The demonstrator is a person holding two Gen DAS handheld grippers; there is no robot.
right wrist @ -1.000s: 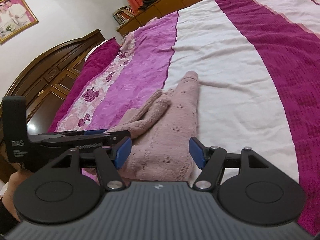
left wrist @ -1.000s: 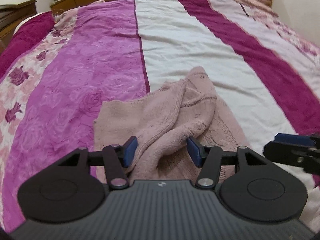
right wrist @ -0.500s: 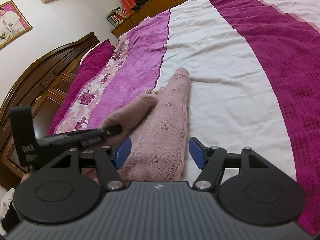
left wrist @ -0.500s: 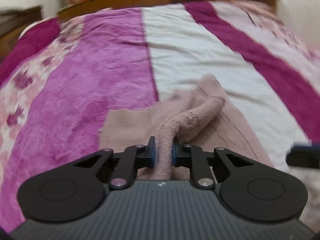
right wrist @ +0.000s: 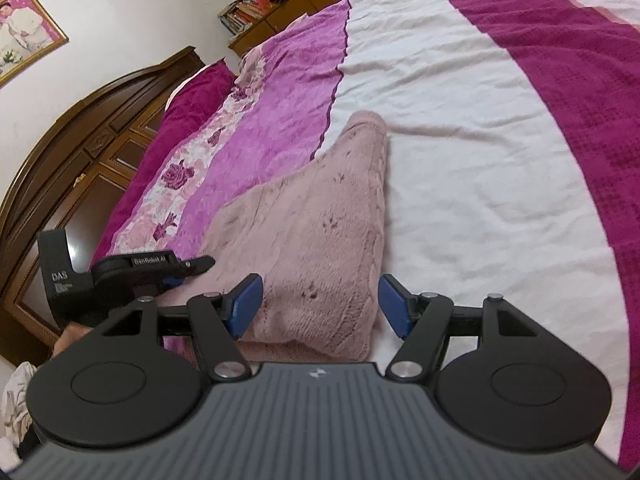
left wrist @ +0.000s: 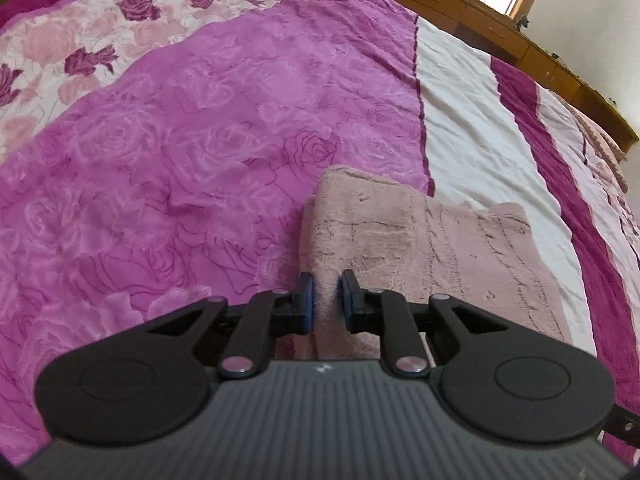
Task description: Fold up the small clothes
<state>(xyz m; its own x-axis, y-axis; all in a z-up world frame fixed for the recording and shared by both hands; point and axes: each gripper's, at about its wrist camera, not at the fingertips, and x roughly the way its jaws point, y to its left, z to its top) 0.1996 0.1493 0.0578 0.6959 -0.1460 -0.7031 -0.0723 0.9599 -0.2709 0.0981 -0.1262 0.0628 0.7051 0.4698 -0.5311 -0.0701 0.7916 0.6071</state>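
Observation:
A small dusty-pink knit garment [left wrist: 420, 248] lies on the bed, spread flat across the magenta and white stripes. My left gripper [left wrist: 326, 304] is shut on the garment's near left edge, with pink fabric pinched between its blue pads. In the right wrist view the garment [right wrist: 316, 232] stretches away from me, one sleeve end pointing to the far side. My right gripper [right wrist: 320, 306] is open and empty, its jaws wide apart over the garment's near end. The left gripper [right wrist: 160, 272] shows there at the left, at the garment's edge.
The bedspread [left wrist: 180, 140] has magenta rose, white and dark pink stripes. A dark wooden headboard [right wrist: 80, 148] stands at the left, a low wooden cabinet [left wrist: 500, 36] runs along the far side, and a framed picture [right wrist: 24, 32] hangs on the wall.
My left gripper closed on the sleeve lying over the garment and pulled it out to the left. The garment now lies flatter and wider. My right gripper stayed open.

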